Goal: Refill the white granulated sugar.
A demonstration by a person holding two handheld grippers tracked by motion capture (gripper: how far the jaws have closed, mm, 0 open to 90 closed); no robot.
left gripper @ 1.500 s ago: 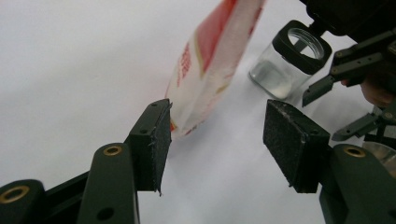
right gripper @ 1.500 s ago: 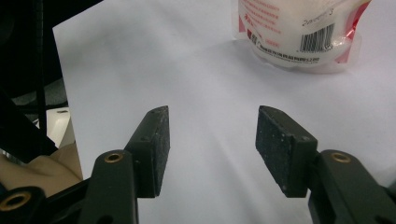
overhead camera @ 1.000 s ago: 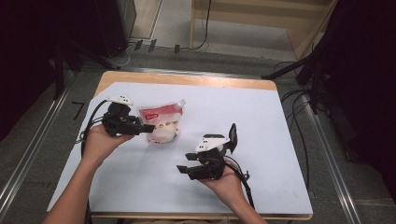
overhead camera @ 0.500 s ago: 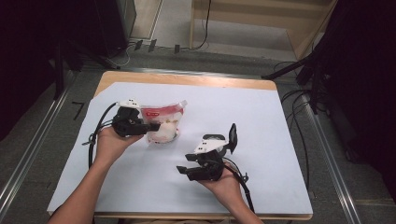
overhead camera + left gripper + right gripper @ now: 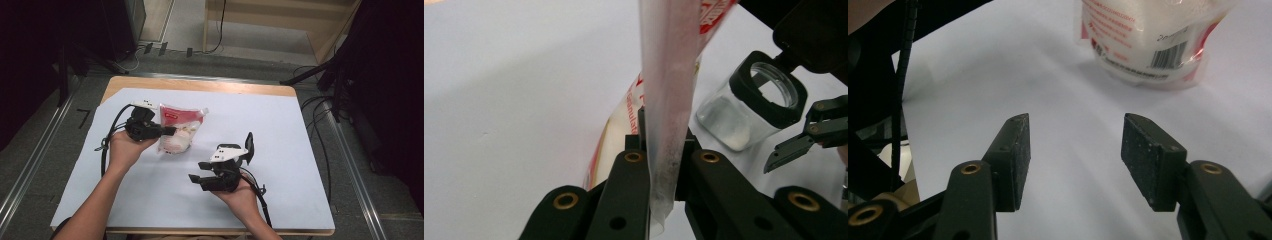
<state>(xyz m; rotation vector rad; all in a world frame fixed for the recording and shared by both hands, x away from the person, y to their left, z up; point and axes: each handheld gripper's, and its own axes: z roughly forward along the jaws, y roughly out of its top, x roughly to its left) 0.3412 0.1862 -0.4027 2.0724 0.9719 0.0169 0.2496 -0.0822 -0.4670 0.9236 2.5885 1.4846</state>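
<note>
Left tool (image 5: 659,165) has just been closing and now pinches the pouch (image 5: 177,131) edge; right tool (image 5: 1075,155), near the pouch, waits half-open and empty. Lift slowly, keeping the seam squarely gripped.

We hold the left gripper (image 5: 170,131) level, forearm reaching in from below, its jaws just closed and now pinched tight. Our right gripper (image 5: 196,179) rests lower on an upturned palm, jaws parted about halfway with nothing between them.
</note>
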